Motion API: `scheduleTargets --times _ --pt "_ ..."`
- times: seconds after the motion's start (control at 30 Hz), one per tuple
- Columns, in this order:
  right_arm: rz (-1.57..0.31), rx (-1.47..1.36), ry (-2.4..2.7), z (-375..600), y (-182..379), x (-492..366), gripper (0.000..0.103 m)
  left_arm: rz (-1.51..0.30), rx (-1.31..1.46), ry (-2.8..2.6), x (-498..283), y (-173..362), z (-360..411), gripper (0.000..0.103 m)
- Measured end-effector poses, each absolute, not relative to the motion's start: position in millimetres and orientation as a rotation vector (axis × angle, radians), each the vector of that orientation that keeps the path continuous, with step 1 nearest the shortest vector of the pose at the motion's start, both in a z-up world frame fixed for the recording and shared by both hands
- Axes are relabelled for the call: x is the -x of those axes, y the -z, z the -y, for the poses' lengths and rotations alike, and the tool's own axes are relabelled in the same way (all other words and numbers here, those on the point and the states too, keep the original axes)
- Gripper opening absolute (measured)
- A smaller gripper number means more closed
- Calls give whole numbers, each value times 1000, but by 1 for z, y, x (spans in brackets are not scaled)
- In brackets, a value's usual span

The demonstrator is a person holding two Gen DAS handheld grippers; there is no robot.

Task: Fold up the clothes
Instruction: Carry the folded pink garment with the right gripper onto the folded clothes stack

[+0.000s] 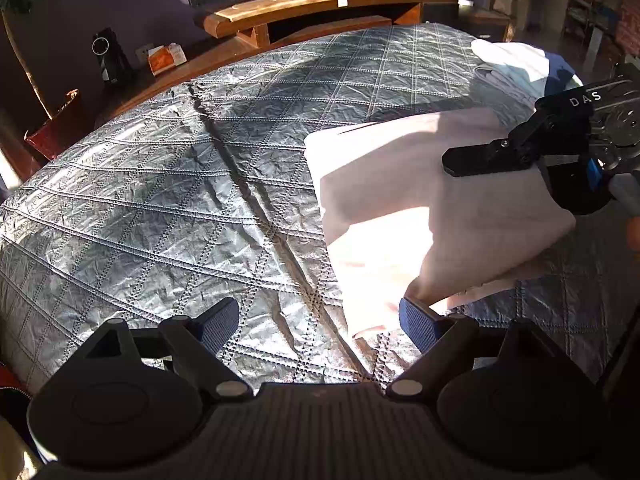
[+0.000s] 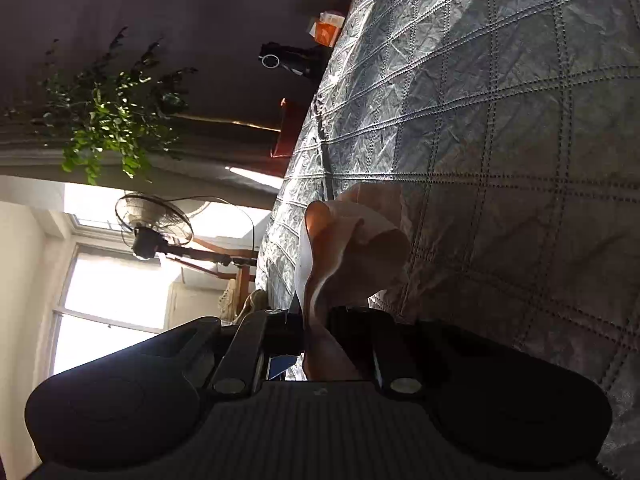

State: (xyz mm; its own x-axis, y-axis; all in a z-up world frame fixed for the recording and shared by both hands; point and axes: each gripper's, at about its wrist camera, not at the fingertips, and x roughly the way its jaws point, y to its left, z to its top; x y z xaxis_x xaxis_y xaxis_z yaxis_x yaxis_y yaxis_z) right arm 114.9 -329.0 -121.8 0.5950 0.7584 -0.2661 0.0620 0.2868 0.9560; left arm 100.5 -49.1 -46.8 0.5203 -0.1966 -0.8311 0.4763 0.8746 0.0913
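Observation:
A pale pink garment (image 1: 400, 200) lies on the right part of the silver quilted cover (image 1: 160, 200). One layer of it is lifted and folded over. My right gripper (image 1: 460, 164) comes in from the right above it and is shut on the cloth. In the right wrist view the pink cloth (image 2: 352, 240) bunches up from between the closed jaws of the right gripper (image 2: 316, 336), with the quilted cover (image 2: 500, 120) behind. My left gripper (image 1: 320, 326) is open low over the cover. Its right blue pad (image 1: 420, 328) touches the garment's near corner.
White and blue clothes (image 1: 516, 64) are piled at the cover's far right. Beyond the cover stand a wooden TV bench (image 1: 320, 8), a black speaker (image 1: 108, 56), an orange box (image 1: 166, 58) and a red plant pot (image 1: 60, 128). A fan (image 2: 152, 224) and a leafy plant (image 2: 112, 120) stand near the window.

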Motion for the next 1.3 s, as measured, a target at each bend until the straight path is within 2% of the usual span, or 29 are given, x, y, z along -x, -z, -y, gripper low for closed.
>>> scheduleTargets --times 0.13,0.23,0.43,0.63,0.83,0.9,0.97,1.17,1.23,1.3 --pt "-662 -1273 -480 371 94 -113 13 -948 -312 399 -103 48 49 83" --pt "-461 -1330 -377 423 68 -113 13 -946 -296 401 -103 47 51 83" --pt "-146 -1456 -51 526 67 -104 14 -945 -284 404 -105 48 59 81" --pt "-204 -1545 280 567 144 -112 18 -948 -278 407 -106 51 64 81" --pt "-170 -1514 276 558 158 -106 29 -958 -292 418 -106 55 71 81" --pt "-211 -1399 295 561 143 -97 48 -960 -296 422 -105 56 73 81" --pt "-256 -1228 334 562 122 -84 60 -959 -299 427 -105 56 75 81" --pt "-293 -366 418 500 42 -73 54 -951 -297 439 -103 54 79 80" --pt "-337 -219 316 479 30 -94 52 -953 -301 448 -102 54 82 80" --pt "-467 -132 254 466 28 -130 50 -955 -305 455 -101 54 84 81"
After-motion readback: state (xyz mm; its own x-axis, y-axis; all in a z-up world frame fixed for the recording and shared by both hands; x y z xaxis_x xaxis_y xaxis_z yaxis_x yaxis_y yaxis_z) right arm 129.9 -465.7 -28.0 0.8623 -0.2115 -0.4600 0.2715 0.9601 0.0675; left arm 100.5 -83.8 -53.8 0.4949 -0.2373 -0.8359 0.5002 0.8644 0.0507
